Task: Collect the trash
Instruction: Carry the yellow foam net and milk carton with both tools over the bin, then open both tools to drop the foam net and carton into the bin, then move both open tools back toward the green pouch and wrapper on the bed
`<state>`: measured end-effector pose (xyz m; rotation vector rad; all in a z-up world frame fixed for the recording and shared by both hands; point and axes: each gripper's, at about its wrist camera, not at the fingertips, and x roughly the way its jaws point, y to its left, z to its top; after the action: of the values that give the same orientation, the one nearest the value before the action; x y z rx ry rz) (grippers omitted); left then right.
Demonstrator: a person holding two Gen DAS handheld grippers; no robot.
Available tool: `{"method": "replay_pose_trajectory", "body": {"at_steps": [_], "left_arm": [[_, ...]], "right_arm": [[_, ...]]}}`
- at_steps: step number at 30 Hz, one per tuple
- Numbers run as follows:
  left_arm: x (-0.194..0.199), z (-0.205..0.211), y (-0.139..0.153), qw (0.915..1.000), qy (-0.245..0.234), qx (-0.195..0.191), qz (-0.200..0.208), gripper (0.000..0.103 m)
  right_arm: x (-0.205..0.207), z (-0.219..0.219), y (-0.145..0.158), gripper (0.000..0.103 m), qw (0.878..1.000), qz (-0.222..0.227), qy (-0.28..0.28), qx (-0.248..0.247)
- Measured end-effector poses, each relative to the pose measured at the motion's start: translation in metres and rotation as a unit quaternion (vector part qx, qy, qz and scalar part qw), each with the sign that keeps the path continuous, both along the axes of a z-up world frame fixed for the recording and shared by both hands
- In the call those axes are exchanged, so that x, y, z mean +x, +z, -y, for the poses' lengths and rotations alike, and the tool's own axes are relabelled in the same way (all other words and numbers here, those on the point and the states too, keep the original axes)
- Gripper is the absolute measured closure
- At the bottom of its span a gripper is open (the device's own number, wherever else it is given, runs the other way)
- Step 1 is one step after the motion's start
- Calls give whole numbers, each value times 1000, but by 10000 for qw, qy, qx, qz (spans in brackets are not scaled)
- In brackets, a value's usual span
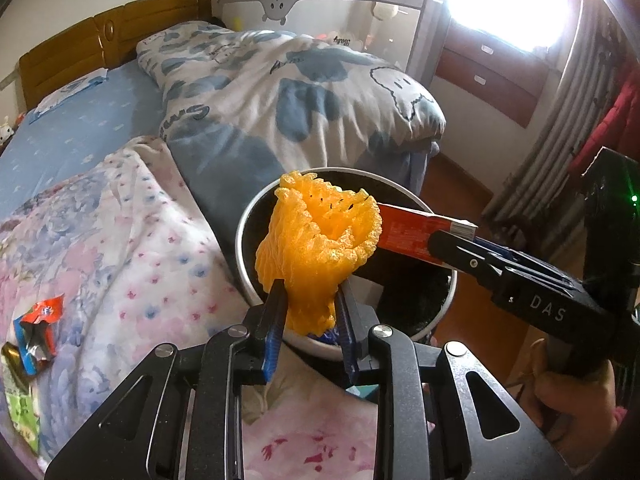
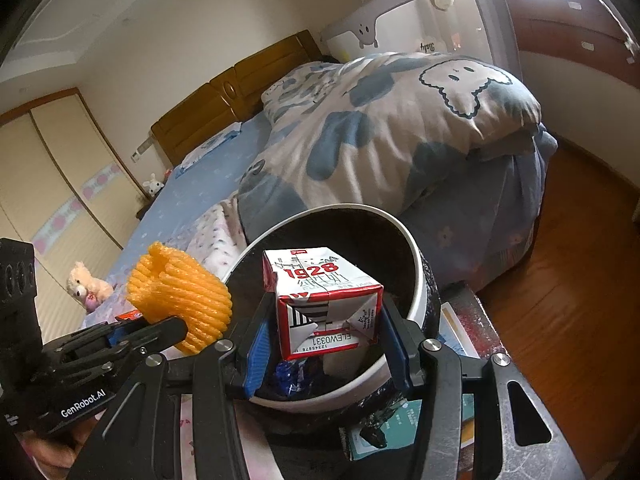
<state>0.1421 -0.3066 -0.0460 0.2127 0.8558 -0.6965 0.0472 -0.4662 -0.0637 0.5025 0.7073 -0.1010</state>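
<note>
orange foam net (image 1: 320, 248) pinched at its lower end in the left gripper (image 1: 310, 320), jaws clamped on it, net flaring upward over the bin (image 1: 250, 280). red-and-white carton (image 2: 324, 304) clamped between the right gripper (image 2: 324, 354) fingers, held over the bin's mouth (image 2: 412, 264), printed "1928" on top. from the left view, carton (image 1: 420, 232) poking in from the right, its far end tucked behind the net. bin dark inside, white-rimmed, pressed against the bed edge; something blue (image 2: 288, 374) down in it, too shadowed to name. more wrappers (image 1: 36, 336) lying on the floral blanket (image 1: 132, 248), well apart from the bin, partly cut off at the frame edge. beyond, blue-patterned duvet (image 1: 288, 88) heaped on the bed, wooden headboard (image 1: 116, 28) behind, crib rail (image 1: 328, 0) at the back. window (image 1: 508, 4) blown out white, nothing readable there. teddy (image 2: 86, 284) on the far side of the bed. books or papers (image 2: 456, 332) under the bin, mostly hidden by it. person's hand (image 1: 568, 408) on the right gripper handle, cropped at the corner.
</note>
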Motion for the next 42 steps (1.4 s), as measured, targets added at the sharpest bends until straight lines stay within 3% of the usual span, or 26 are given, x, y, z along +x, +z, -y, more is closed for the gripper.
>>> {"method": "replay_pose_trajectory", "body": {"at_steps": [5,7,9,11,13,22,31,42], "left_arm": [[5,6,-4,9999,-15,64,-97,76],[5,7,-4,9999,-10,80,-101,68],[4,6,-2,9999,2,57,-98,50],[3,2,0,10000,49,17,-37,42],[1,-3,0,9999,97,32,-1,42],[-7,-55,-3,9982,581,-124,-68,39],[-12,-121,-10,9925,1188,-226,-155,36],[-16,-201,-22,9786,2018,-315,-265,36]], "right_arm": [[7,2,-4,53,10000,-89,27,-4],[9,3,-5,53,9999,-110,30,-15],[12,3,-5,50,9999,-134,13,-22],[13,4,-5,50,9999,-151,1,8],[14,5,-3,47,9999,-141,-30,36],[10,-12,9,16,10000,17,-8,64],[11,-62,12,12,9990,35,432,105],[22,-133,10,12,9936,3,1134,-8]]}}
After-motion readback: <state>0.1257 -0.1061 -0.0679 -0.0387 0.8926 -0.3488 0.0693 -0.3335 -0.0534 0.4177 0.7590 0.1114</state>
